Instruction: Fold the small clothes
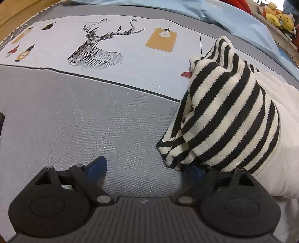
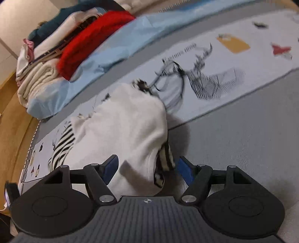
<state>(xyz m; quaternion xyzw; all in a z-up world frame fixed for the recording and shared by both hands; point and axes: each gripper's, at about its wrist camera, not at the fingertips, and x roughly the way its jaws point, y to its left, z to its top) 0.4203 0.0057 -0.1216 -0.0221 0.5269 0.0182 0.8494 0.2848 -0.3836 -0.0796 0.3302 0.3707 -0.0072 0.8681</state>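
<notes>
A small garment, white with black-and-cream striped parts (image 1: 224,112), lies bunched on the bed. In the left wrist view it fills the right side. My left gripper (image 1: 145,170) stands open just above the grey bedspread. Its left pad (image 1: 97,168) is over bare fabric and its right pad is partly hidden under the striped hem. In the right wrist view the white body of the garment (image 2: 127,130) runs up between the fingers of my right gripper (image 2: 147,169). That gripper is open, its blue pads on either side of the bunched cloth with a striped edge (image 2: 165,162) by the right pad.
The bedspread (image 1: 84,121) is grey with a pale printed panel showing a deer (image 1: 93,48). A light blue pillow (image 2: 104,56) lies at the far side, with a stack of folded clothes, one red (image 2: 93,39), beside it. Plush toys (image 1: 278,16) sit far right.
</notes>
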